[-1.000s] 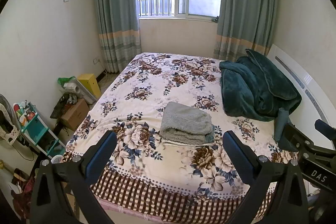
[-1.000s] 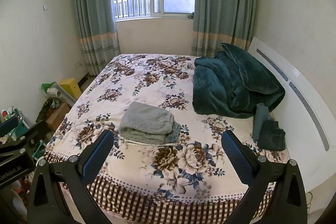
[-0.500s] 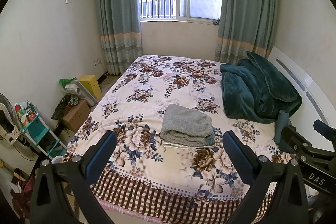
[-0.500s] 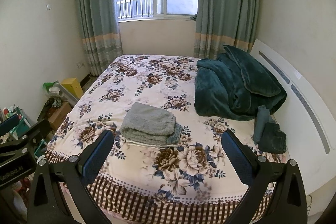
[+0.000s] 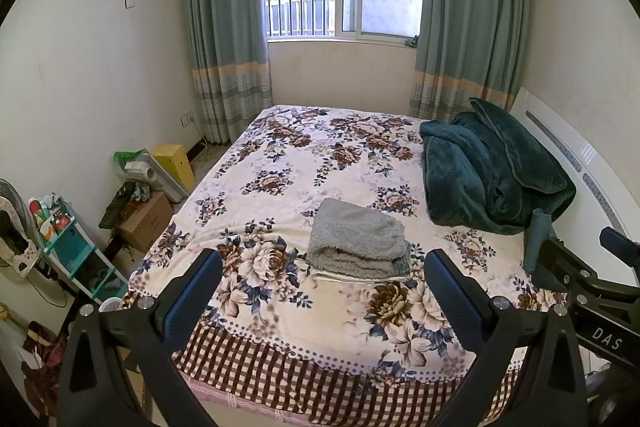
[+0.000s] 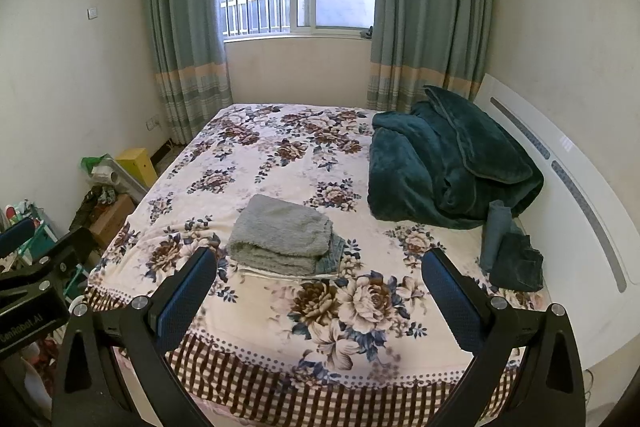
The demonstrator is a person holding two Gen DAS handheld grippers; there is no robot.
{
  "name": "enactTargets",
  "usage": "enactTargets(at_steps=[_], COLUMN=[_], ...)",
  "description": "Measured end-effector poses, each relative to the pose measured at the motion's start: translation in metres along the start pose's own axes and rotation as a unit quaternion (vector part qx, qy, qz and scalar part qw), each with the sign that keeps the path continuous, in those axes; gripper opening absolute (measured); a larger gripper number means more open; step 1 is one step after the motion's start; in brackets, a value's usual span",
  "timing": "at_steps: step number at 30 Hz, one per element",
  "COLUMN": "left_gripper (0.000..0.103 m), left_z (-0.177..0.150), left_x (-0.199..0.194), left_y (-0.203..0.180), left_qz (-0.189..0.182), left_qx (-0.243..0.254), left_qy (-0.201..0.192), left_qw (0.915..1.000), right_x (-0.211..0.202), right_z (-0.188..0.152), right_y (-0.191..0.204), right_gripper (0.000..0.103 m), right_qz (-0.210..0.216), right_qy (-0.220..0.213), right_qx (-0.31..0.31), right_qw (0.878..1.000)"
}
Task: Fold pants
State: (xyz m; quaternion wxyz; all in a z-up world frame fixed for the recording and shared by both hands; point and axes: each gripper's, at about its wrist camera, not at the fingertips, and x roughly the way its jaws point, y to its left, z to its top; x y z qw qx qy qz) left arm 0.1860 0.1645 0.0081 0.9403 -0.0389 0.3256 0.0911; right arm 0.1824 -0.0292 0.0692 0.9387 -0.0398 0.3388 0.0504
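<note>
Now both my grippers, the left gripper (image 5: 322, 281) and the right gripper (image 6: 320, 279), hang wide open and hold nothing, off the near edge of the bed (image 5: 280, 367). The folded grey pants (image 5: 356, 241) lie just past that edge, straight ahead, long side running across me. My left seems a bit nearer. Since a moment ago, I have pulled back and tipped up a little.

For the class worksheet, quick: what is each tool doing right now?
Left tool: open, holding nothing.
Right tool: open, holding nothing.
</note>
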Motion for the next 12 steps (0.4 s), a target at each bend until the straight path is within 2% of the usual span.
enactTargets(at_steps=[12], left_gripper=[0.103], left_z=[0.0001], left_x=[-0.0041], left_y=[0.0031], left_qz=[-0.002], left_qx=[-0.002], left_qy=[-0.004], left_qw=[1.0], right_x=[0.0001], right_z=[0.001], right_y=[-0.0029], right_gripper=[0.103], right_qz=[0.002], right_qy=[0.0], right_qx=[-0.001], right_qw=[1.0])
